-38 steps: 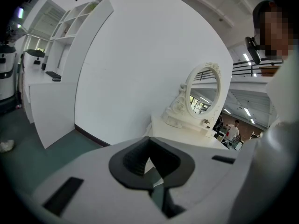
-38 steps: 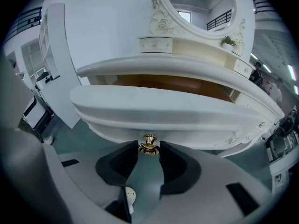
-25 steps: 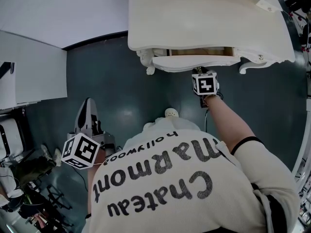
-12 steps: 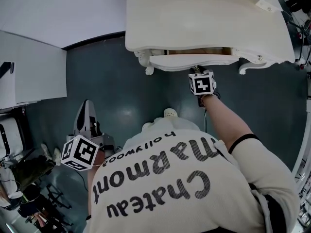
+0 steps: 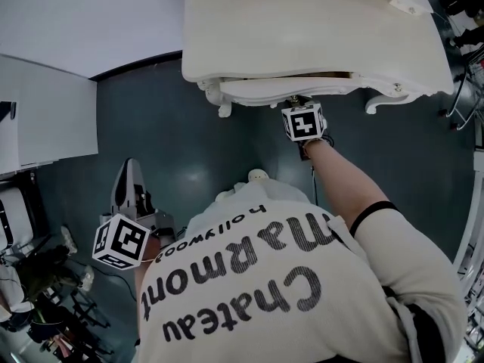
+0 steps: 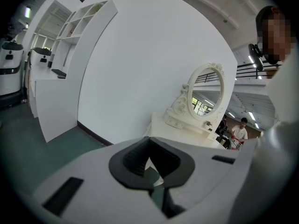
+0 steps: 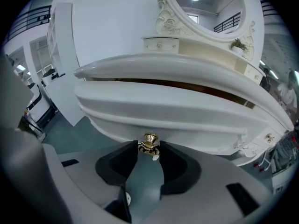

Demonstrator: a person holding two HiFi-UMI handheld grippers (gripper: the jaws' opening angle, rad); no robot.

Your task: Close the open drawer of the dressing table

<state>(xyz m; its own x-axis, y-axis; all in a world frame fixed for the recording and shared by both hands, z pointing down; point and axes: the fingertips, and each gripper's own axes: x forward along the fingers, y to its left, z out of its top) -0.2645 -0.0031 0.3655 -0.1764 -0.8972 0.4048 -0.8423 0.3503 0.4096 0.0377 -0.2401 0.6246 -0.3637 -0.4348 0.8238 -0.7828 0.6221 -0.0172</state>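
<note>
The right tool (image 7: 149,149) pointed down and forward at the cream bench (image 7: 187,65), its jaws pinching the small gold knob (image 7: 150,143) from both sides, with the knob sitting right at their tips. Directly beyond those tips ran the curved white front of the drawer (image 7: 177,110), which carries the knob on its lower edge. The drawer stood out a little from the bench, and a thin brown strip of its inside showed above the front, under the bench top. Higher up and farther from the tool, an oval mirror (image 7: 205,6) in a carved frame stood on the bench. The left tool (image 6: 149,143) hung well back beside the person, over the dark green floor (image 5: 189,150), apart from the bench. Its jaws were pressed together at the tips with nothing between them.
</note>
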